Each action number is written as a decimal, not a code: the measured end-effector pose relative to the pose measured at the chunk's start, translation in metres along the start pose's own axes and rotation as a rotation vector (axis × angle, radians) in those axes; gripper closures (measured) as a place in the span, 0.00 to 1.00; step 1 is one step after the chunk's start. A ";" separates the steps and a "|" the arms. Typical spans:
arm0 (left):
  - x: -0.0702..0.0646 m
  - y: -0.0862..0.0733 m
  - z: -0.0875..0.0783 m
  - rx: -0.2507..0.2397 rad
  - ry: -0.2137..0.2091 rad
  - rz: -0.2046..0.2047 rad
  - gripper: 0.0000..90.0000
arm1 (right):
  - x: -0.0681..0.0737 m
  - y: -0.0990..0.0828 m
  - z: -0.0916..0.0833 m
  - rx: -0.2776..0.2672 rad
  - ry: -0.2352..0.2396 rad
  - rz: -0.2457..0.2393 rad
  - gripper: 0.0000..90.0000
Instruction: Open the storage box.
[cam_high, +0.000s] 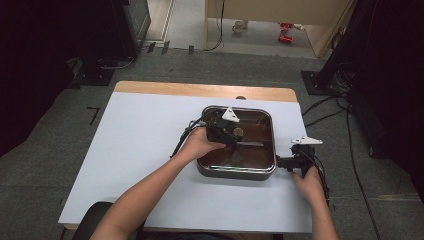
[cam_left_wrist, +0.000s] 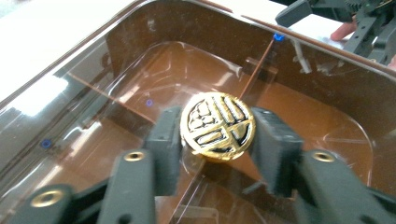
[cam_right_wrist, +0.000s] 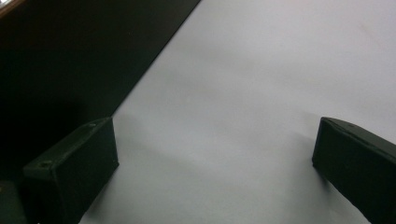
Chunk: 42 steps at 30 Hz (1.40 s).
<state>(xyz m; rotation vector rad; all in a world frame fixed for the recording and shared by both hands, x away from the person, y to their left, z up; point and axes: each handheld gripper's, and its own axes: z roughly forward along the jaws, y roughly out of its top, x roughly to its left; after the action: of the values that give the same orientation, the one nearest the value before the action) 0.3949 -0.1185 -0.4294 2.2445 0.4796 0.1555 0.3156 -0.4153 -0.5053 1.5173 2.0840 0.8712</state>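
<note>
We clamp the gold coin (cam_left_wrist: 217, 127) in our left gripper (cam_left_wrist: 217, 135), inside the brown tray (cam_high: 239, 171) near its center; lift straight up, steadily. Our right gripper (cam_right_wrist: 212, 168), spread wide, steadies the tray's wall at three o'clock.

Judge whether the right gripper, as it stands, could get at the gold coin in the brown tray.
Probably not directly: the left gripper is already shut on the gold coin inside the brown tray, and the right gripper, jaws open, sits outside the tray's wall.
</note>
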 end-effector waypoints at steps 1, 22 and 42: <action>0.000 0.000 0.000 -0.002 0.001 -0.001 0.65 | 0.000 0.000 0.000 0.000 0.000 0.000 0.00; -0.002 0.029 -0.054 -0.033 -0.017 -0.040 0.66 | 0.000 0.000 0.000 0.000 0.000 0.000 0.00; 0.007 0.015 -0.121 -0.040 0.019 -0.089 0.66 | 0.000 0.000 0.000 -0.003 0.000 0.001 0.00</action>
<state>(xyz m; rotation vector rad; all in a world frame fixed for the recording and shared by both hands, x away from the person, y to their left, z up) 0.3738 -0.0391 -0.3388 2.1794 0.5810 0.1393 0.3157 -0.4153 -0.5053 1.5165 2.0815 0.8743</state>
